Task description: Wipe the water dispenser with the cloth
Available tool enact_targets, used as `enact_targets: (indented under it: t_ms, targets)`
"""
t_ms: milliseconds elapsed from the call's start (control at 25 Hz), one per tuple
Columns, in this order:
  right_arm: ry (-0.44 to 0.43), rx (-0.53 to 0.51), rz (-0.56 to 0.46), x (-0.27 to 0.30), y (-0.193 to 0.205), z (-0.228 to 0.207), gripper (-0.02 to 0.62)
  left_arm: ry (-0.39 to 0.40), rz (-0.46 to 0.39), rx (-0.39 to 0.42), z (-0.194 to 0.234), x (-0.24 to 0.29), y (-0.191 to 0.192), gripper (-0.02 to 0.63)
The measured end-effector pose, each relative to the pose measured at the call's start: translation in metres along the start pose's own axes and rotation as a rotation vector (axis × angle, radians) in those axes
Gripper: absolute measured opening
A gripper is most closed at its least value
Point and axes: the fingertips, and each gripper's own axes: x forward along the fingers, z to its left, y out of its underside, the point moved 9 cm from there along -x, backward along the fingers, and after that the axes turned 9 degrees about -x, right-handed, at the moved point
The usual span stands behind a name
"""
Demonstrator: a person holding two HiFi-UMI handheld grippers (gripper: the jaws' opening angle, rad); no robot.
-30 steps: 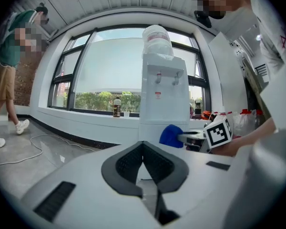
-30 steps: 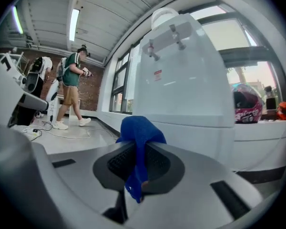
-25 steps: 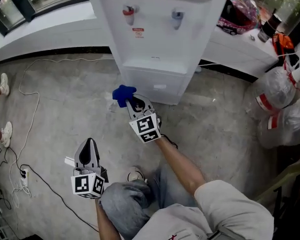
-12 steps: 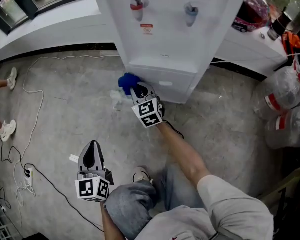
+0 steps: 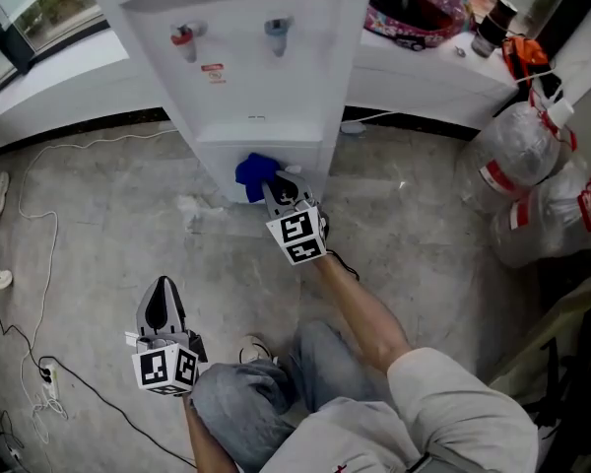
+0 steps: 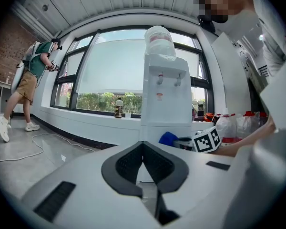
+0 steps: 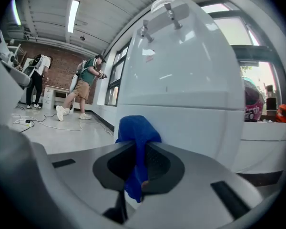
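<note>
A: State of right tool (image 7: 136, 149)?
B: Clamped on the blue cloth (image 7: 136, 132). The cloth is bunched against the dispenser (image 5: 266, 97), on its lower front, below the taps (image 5: 276, 30).
A: And left tool (image 6: 143, 149)?
B: Jaws together, nothing between them. Held low by the person's knee (image 5: 241, 402), over the floor (image 5: 98, 225), well apart from the dispenser.

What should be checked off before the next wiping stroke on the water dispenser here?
1. The cloth is clamped in the right gripper: ok.
2. The cloth touches the water dispenser at its lower front panel: cannot tell; it overlaps the panel in the head view.
3. The left gripper is shut, empty and held back from the dispenser: ok.
4. The floor cable lies away from the wiping area: ok.
5. The bystander stands far from the dispenser: ok.
</note>
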Motion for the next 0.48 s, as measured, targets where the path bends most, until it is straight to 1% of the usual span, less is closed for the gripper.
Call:
enact_targets:
  t_ms: [320,480]
  targets:
    - [0.16,0.045,0.077,-0.065,0.038,-0.059,0.041,0.089,-0.01,0.003,-0.024,0.021,-0.001,0.012]
    - [0.212,0.056,0.114,-0.087,0.051,-0.077,0.041,0.099,-0.01,0.001,-0.025,0.024,-0.003,0.012]
